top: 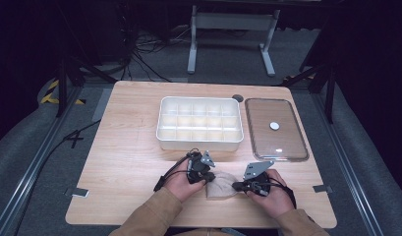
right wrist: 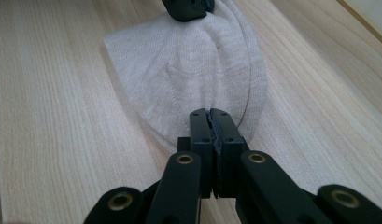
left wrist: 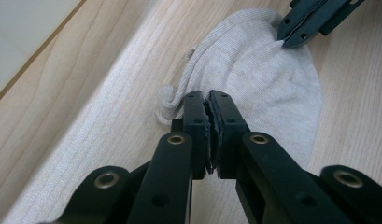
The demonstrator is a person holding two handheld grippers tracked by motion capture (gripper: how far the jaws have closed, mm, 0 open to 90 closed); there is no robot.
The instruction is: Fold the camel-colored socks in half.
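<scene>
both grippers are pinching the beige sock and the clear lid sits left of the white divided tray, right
Not quite: the clear lid lies right of the white divided tray, as the high view shows. The left gripper and right gripper do pinch the beige sock.

From above, the two hands and their black grippers cover both ends of the small beige knitted cloth [top: 222,186], so its edges there are hidden. The pads of the left gripper [left wrist: 210,100] hide the fabric they pinch. The picture's bottom edge cuts off the person's tan sleeves [top: 149,216]. The small white round thing [top: 274,126] on the clear lid is too small to tell.
</scene>
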